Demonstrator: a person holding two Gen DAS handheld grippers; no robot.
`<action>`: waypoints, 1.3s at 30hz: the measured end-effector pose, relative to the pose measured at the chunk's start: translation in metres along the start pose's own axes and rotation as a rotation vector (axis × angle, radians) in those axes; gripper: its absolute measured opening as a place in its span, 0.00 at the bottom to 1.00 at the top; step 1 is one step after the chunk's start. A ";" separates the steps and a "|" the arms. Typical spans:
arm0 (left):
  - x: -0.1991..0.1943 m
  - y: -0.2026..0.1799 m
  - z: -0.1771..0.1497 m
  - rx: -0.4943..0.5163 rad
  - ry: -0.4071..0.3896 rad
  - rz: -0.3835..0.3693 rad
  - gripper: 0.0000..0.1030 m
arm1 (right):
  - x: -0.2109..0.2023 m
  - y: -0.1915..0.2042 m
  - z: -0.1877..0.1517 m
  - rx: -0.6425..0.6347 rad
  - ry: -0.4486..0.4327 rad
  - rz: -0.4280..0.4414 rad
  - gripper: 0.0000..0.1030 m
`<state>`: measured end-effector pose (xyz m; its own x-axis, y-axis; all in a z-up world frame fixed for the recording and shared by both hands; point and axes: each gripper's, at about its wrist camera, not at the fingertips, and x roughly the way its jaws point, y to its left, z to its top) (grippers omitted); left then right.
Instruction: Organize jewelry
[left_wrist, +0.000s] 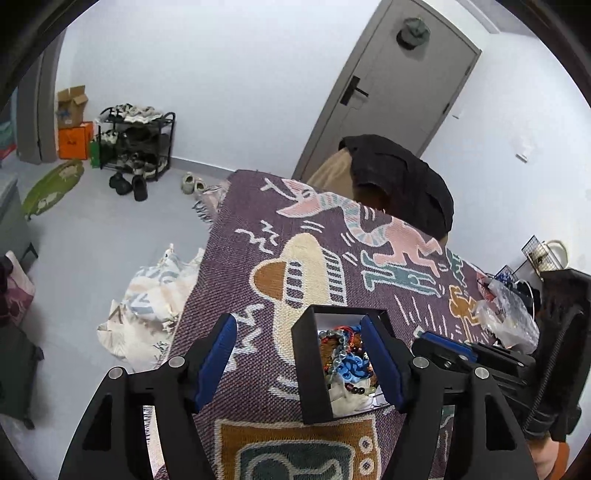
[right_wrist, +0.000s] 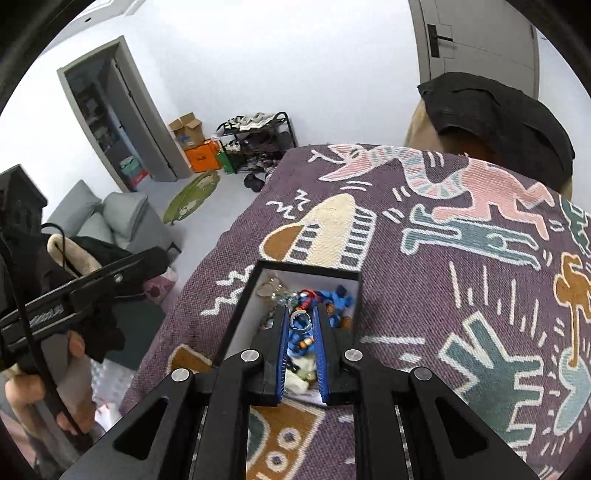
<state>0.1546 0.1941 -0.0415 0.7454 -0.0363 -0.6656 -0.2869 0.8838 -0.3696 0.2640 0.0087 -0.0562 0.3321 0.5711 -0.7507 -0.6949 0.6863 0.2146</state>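
The right tongs (right_wrist: 300, 321) are pinching a small, light, slippery silver ring (right_wrist: 300, 320) over the box (right_wrist: 236, 317); the left tongs (left_wrist: 299, 354) are standing open at nine o'clock.

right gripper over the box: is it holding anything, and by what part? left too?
Right gripper pinches a small silver ring by its opposite outer edges, above the black box. Left gripper is open, holding nothing.

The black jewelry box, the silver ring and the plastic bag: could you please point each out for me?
black jewelry box (right_wrist: 236, 314): right wrist view, on its left wall.
silver ring (right_wrist: 300, 319): right wrist view, on its band, between the right claw's pads.
plastic bag (left_wrist: 508, 314): left wrist view, on its crumpled middle.
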 end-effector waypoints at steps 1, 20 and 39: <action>-0.002 0.001 0.000 0.000 -0.003 0.000 0.69 | 0.003 0.000 0.002 0.006 0.008 0.002 0.25; -0.023 -0.027 -0.018 0.067 -0.054 -0.027 0.90 | -0.057 -0.026 -0.035 0.091 -0.061 -0.065 0.69; -0.035 -0.099 -0.043 0.248 -0.046 -0.039 1.00 | -0.138 -0.073 -0.100 0.251 -0.190 -0.137 1.00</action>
<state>0.1307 0.0873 -0.0095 0.7814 -0.0564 -0.6214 -0.1052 0.9698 -0.2203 0.2053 -0.1652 -0.0304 0.5407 0.5231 -0.6588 -0.4646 0.8386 0.2845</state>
